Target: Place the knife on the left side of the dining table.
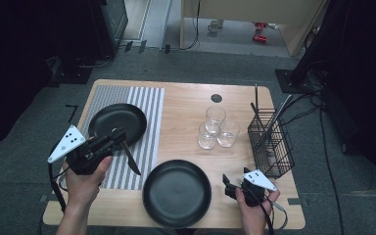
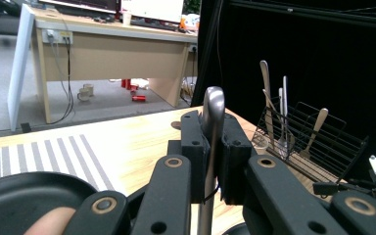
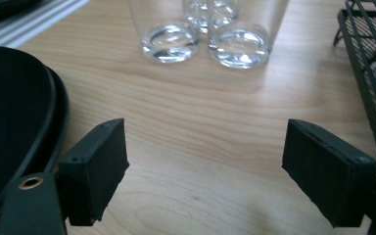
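Wooden table from above: the left gripper, at eight o'clock, clamps a knife over the striped mat. Left gripper view: knife handle pinched upright. Right gripper view: the right gripper gapes empty, glasses at twelve.

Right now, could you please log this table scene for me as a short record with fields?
left gripper: shut on a knife, held above the striped mat
right gripper: open, nothing between its jaws, low over the table
plates: one plate on the mat, one near plate on bare wood
glasses: three, clustered
wire basket: at the table's right, holding cutlery
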